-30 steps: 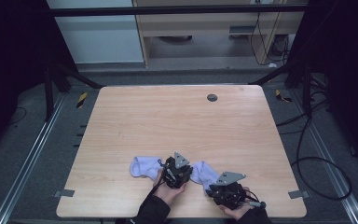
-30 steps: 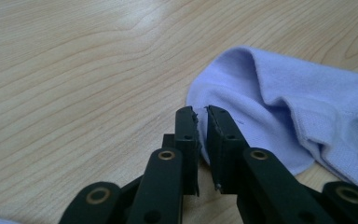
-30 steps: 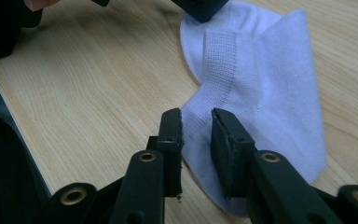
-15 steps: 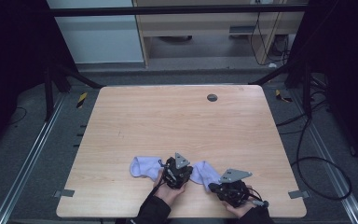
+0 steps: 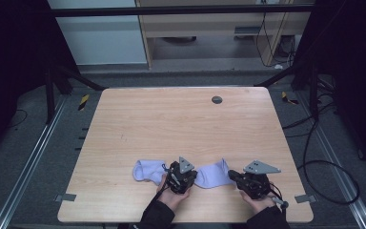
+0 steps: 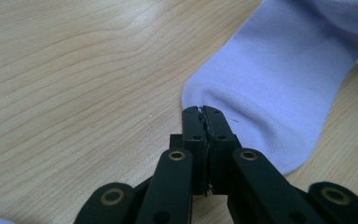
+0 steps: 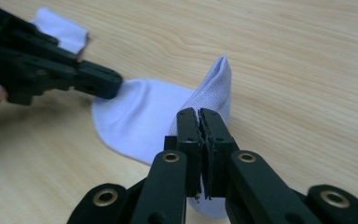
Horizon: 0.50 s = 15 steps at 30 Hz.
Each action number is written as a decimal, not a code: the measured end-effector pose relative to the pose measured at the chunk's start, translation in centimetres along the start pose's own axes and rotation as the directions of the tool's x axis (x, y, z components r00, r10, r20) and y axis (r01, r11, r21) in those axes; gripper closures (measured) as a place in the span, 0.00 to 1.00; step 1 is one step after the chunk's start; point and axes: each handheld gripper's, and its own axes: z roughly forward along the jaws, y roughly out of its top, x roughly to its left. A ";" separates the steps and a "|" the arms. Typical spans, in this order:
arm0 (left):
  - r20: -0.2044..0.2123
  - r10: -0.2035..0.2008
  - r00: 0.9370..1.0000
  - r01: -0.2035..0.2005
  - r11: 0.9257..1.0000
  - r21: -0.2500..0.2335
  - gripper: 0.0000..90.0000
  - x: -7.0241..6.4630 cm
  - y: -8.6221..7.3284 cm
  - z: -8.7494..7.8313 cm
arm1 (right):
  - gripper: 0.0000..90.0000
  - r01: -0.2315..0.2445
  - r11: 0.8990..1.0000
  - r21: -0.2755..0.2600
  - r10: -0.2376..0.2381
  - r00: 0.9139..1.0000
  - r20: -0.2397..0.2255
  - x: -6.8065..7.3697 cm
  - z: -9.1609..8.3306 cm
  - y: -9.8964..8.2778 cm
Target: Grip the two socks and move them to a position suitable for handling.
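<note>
left gripper view has the left gripper pinched together on one edge of a pale lilac knitted sock; the right gripper clamps its other end. the sock lies near the light wooden table's front edge.

Open wood across the whole far half of the table, broken only by a small dark round grommet near the far edge, flush with the surface. Free lanes too along the left and right edges. Crowded at the near edge: pale lilac sock stretched between left tongs and right tongs, both pinched shut on its cloth, with a second sock lying just left of the left tongs. Narrow bare strip between socks and near rim, taken up by both hands. Dark frame posts and cables beyond the table sides.
</note>
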 end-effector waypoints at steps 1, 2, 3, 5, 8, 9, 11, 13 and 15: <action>-0.001 0.000 1.000 0.000 1.000 0.000 0.98 0.0 0.0 0.0 | 0.98 0.001 1.000 -0.001 -0.001 1.000 0.008 -0.2 0.1 0.0; 0.000 -0.001 1.000 0.001 1.000 -0.001 0.98 0.0 0.0 0.0 | 0.98 -0.012 1.000 0.006 0.012 0.999 0.030 -0.7 0.3 0.1; -0.001 -0.001 1.000 0.001 1.000 0.000 0.98 -0.1 0.0 0.0 | 0.98 -0.012 1.000 0.006 0.012 0.999 0.030 -0.7 0.3 0.1; 0.000 -0.001 1.000 0.001 1.000 -0.001 0.98 -0.1 0.0 0.1 | 0.98 -0.015 1.000 0.011 0.015 0.999 0.052 -1.3 0.4 0.1; -0.003 -0.002 1.000 0.002 1.000 -0.004 0.98 -0.1 0.1 0.2 | 0.97 -0.035 0.999 0.028 0.033 0.996 0.087 -1.9 0.6 0.0; -0.002 -0.003 1.000 0.003 1.000 -0.003 0.98 -0.1 0.1 0.2 | 0.97 -0.029 0.999 0.039 0.024 0.993 0.115 -2.2 0.5 -0.1; -0.006 -0.002 1.000 0.002 1.000 -0.003 0.98 -0.1 0.2 0.3 | 0.97 -0.039 0.998 0.048 0.033 0.992 0.125 -2.3 0.5 -0.2; -0.008 0.001 1.000 -0.002 1.000 -0.005 0.97 -0.2 0.3 0.4 | 0.95 -0.038 0.998 0.059 0.029 0.988 0.152 -2.5 0.5 -0.3; -0.004 -0.001 1.000 0.001 1.000 -0.010 0.96 -0.2 0.4 0.4 | 0.92 -0.029 0.998 0.058 0.018 0.981 0.192 -2.7 0.5 -0.5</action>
